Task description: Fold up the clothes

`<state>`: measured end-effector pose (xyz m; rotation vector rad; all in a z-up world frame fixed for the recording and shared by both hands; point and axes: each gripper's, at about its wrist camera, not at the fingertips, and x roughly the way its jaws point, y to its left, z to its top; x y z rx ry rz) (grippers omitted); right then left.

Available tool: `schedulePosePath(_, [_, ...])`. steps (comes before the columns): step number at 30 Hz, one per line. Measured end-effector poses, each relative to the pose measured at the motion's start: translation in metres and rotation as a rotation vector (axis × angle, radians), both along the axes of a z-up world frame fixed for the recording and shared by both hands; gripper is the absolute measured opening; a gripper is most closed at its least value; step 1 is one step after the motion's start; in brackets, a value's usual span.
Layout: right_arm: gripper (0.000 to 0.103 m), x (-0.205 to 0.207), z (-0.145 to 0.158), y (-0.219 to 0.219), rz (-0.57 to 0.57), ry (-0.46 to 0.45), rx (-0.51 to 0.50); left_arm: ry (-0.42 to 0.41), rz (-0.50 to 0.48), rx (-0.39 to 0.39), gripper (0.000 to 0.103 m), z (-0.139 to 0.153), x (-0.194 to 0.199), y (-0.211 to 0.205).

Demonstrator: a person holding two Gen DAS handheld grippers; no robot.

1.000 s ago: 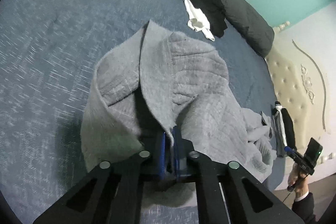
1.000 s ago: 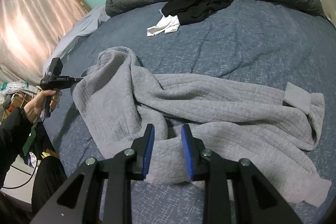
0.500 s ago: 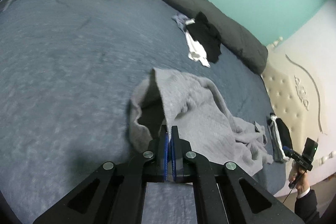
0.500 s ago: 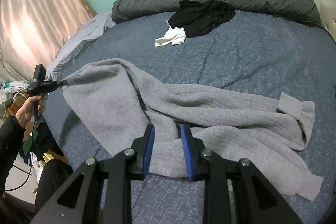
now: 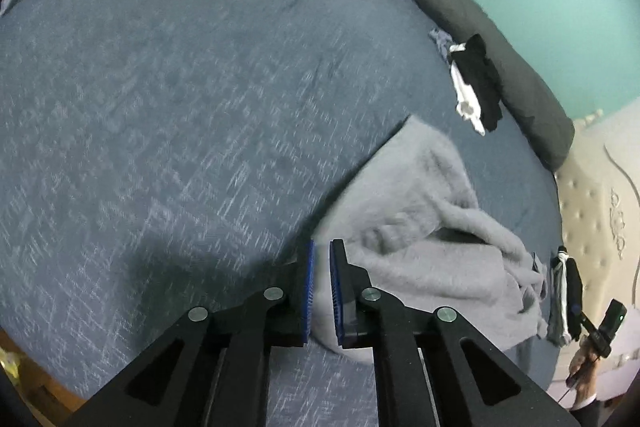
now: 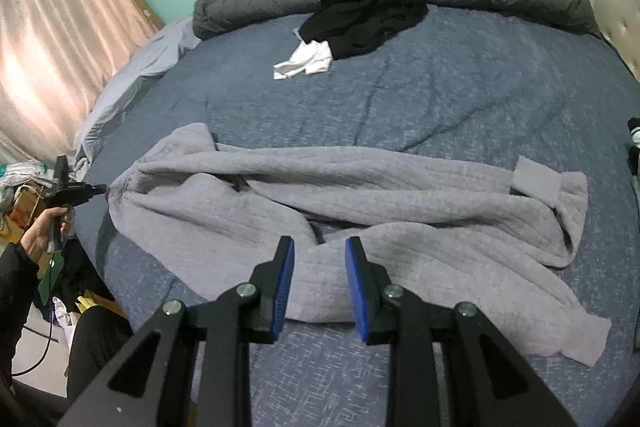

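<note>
Blue bed [image 6: 460, 99]: grey robe [image 6: 360, 195] sprawled near me, soft, limp, bulky; I'd pinch hems. My left gripper [image 5: 320, 267] opening, cloth between pads, unpressed; right gripper [image 6: 318, 259] parted, empty, above robe.

You had a pale grey quilted garment [image 6: 360, 195] on a blue bedspread [image 6: 460, 99] flecked white. Your grippers' pads [image 6: 285, 287] were blue.
</note>
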<state>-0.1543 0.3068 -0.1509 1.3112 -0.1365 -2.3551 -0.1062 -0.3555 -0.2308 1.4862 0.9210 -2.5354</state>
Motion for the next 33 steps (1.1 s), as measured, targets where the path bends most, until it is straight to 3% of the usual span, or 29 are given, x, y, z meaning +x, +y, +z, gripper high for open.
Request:
schedulePosePath(1, [0.026, -0.003, -0.004, 0.001, -0.006, -0.008, 0.001, 0.015, -0.007, -0.012, 0.023, 0.005, -0.003, 0.002])
schedulePosePath(3, [0.026, -0.011, -0.013, 0.004, -0.018, -0.023, 0.012, 0.030, -0.035, -0.032, 0.031, 0.010, -0.012, 0.009])
schedulePosePath(9, [0.026, -0.044, -0.044, 0.018, -0.094, -0.061, 0.056, 0.077, -0.151, -0.064, 0.032, 0.016, -0.063, 0.041])
schedulePosePath(13, [0.027, -0.070, -0.052, 0.032, -0.147, -0.063, 0.068, 0.071, -0.211, -0.061, 0.040, 0.009, -0.109, 0.068])
schedulePosePath(14, [0.036, -0.077, -0.054, 0.035, -0.160, -0.064, 0.071, 0.069, -0.220, -0.062, 0.040, 0.007, -0.117, 0.072])
schedulePosePath(15, [0.052, -0.085, -0.055, 0.039, -0.173, -0.062, 0.078, 0.068, -0.228, -0.062, 0.040, 0.006, -0.125, 0.076])
schedulePosePath(17, [0.060, -0.101, -0.059, 0.048, -0.194, -0.064, 0.089, 0.061, -0.239, -0.068, 0.041, 0.001, -0.145, 0.085])
schedulePosePath(26, [0.060, -0.157, -0.084, 0.117, -0.377, -0.099, 0.179, 0.032, -0.260, -0.120, 0.050, -0.021, -0.206, 0.103])
schedulePosePath(31, [0.060, -0.170, -0.099, 0.165, -0.509, -0.111, 0.246, 0.025, -0.221, -0.139, 0.052, -0.030, -0.229, 0.097])
schedulePosePath(33, [0.060, -0.172, -0.105, 0.172, -0.500, -0.106, 0.234, 0.025, -0.199, -0.144, 0.057, -0.032, -0.236, 0.094])
